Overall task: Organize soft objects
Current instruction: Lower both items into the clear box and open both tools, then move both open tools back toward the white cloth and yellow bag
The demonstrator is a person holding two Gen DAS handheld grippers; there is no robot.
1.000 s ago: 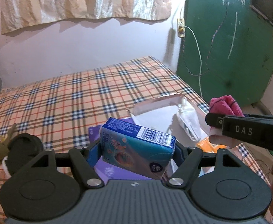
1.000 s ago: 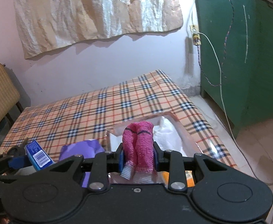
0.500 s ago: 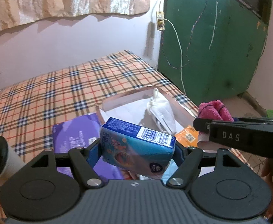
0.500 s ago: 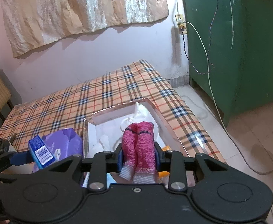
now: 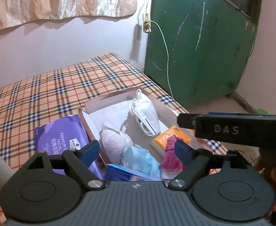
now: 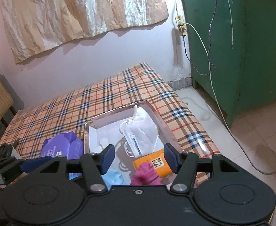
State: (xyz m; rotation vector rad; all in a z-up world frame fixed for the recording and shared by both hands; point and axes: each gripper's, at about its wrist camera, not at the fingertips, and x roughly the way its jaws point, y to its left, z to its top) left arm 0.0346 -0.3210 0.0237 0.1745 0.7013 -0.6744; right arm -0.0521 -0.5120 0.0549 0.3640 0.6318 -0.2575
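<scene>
one mask [image 6: 140, 130], two tissue packs [image 5: 171, 138]

Showing, in the left wrist view, the left gripper [image 5: 136, 151] as a grey ribbed housing flanked by two round black discs, with black triangular linkage arms pinned by silver screws and tipped with blue pads. Showing the right gripper [image 6: 138, 159] in its own view as an all-black version of the same build: matte housing, twin round discs, silver pivot screws, a small screw at the centre, blue pads on the fingers [image 6: 107, 158]. Displaying raised letters "DAS" on the black side of the right gripper [image 5: 232, 130] where seen from the left camera.
</scene>
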